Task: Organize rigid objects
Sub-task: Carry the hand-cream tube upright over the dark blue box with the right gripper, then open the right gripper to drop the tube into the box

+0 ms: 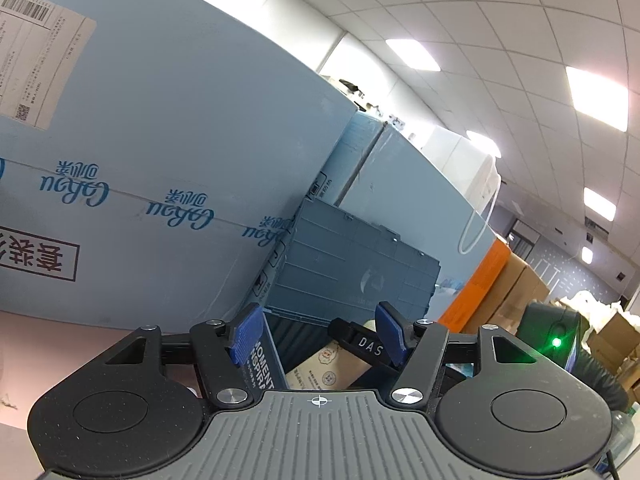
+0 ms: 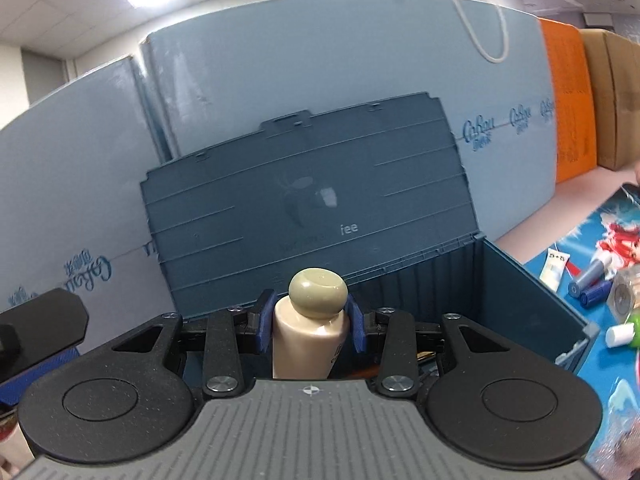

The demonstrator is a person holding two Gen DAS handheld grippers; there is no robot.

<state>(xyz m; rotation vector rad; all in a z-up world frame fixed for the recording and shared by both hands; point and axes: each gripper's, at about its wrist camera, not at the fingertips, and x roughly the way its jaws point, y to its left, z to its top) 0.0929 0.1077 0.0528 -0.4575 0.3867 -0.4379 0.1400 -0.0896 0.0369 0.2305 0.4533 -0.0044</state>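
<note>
two blue pads of the right gripper (image 2: 311,322) pinch a beige bottle (image 2: 308,344) at its shoulder, just under the rounded olive cap (image 2: 318,294); the bottle stands upright between them, cap away from the camera, a hold that likely keeps it from tipping as it goes into the bin. just beyond the pads is the open dark blue storage bin (image 2: 532,304), its ribbed inner wall showing on the right and its lid (image 2: 308,200) swung up and leaning back toward the pale blue cartons (image 2: 280,60) behind, which is probably what keeps the mouth free. the bottle hangs over the bin's near edge, not yet let go, as far as i can judge

the left gripper (image 1: 318,334) has its pads spread wide with nothing between them; it hovers over the same bin, seen here from the left, where a dark box with white lettering (image 1: 262,364), a black item marked "das" (image 1: 366,344) and a printed carton (image 1: 330,372) already lie. it seems to wait clear of the drop

farther right on the blue printed mat (image 2: 592,232) lie the remaining small things: a white tube (image 2: 554,268), two blue capped tubes (image 2: 590,280) and a green and white piece (image 2: 622,332), well apart from the bin, presumably next in line
</note>
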